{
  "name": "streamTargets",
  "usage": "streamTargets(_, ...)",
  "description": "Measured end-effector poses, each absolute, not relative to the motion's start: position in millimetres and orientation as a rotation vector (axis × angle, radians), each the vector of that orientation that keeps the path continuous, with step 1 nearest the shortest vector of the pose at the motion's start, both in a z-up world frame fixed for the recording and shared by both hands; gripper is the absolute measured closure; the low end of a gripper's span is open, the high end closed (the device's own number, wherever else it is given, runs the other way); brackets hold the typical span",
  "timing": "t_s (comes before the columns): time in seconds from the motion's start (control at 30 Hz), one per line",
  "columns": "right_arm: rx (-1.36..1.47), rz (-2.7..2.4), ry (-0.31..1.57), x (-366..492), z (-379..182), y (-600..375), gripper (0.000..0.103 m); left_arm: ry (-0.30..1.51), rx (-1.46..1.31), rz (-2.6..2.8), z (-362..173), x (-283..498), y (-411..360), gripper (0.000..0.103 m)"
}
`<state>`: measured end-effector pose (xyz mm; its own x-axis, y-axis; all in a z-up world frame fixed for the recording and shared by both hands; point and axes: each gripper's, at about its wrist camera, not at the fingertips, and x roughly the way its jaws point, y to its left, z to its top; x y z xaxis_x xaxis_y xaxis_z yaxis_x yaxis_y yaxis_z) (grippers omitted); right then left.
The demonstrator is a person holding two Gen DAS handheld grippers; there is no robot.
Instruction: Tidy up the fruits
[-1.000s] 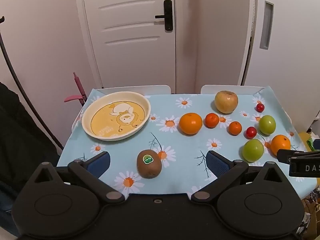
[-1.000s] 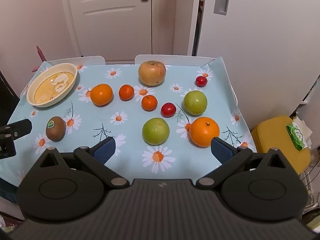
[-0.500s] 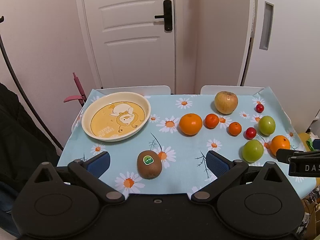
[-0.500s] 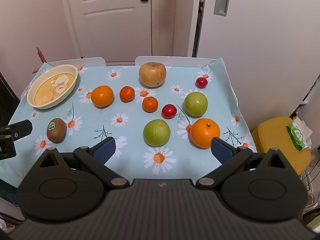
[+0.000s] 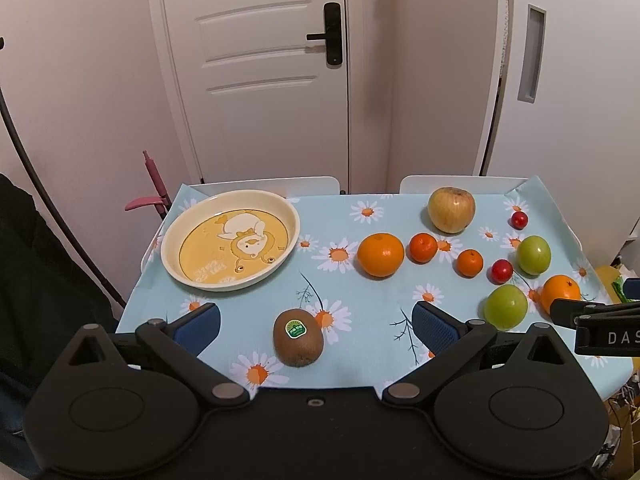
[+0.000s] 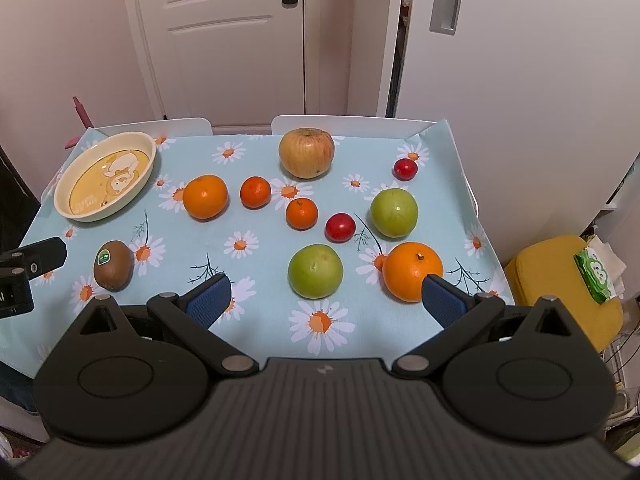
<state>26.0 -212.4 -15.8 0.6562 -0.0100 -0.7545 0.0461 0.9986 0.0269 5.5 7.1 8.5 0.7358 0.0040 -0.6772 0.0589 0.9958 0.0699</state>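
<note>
1. Barely shifted since a second ago: slightly nearer the fruit in the right view, nothing on the cloth displaced
2. Left tool (image 5: pixel 316 322) spread wide, gripping nothing, hovering over the near edge of the counter (image 5: pixel 372 352)
3. Kiwi (image 5: pixel 298 337) with a green sticker lying between its blue pads, touched by neither
4. Cream plate (image 5: pixel 172 232) with a cartoon print at the far left, holding no fruit
5. Right tool (image 6: pixel 324 298) likewise wide open and holding nothing, low over the near right side
6. Green apple (image 6: pixel 315 271) just ahead between its fingers; big orange (image 6: pixel 412 270) right behind the right fingertip (image 6: pixel 442 300), contact impossible to judge
7. Second green apple (image 6: pixel 394 213), two red cherry tomatoes (image 6: pixel 340 227) (image 6: pixel 405 169), two small tangerines (image 6: pixel 302 213) (image 6: pixel 255 192) and another orange (image 6: pixel 205 196) scattered mid-cloth
8. Yellowish apple (image 6: pixel 307 153) at the far edge, near the white door (image 6: pixel 224 36)
9. Yellow stool (image 6: pixel 560 280) beside the counter on the right
</note>
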Motion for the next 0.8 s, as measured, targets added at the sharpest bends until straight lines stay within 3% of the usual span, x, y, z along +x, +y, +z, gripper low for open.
streamTargets(0.8, 0.043, -0.03, 0.851, 26.3, -17.9, -212.4, 0.0, 0.745, 0.089, -0.03, 7.6, 9.7, 9.5, 0.0)
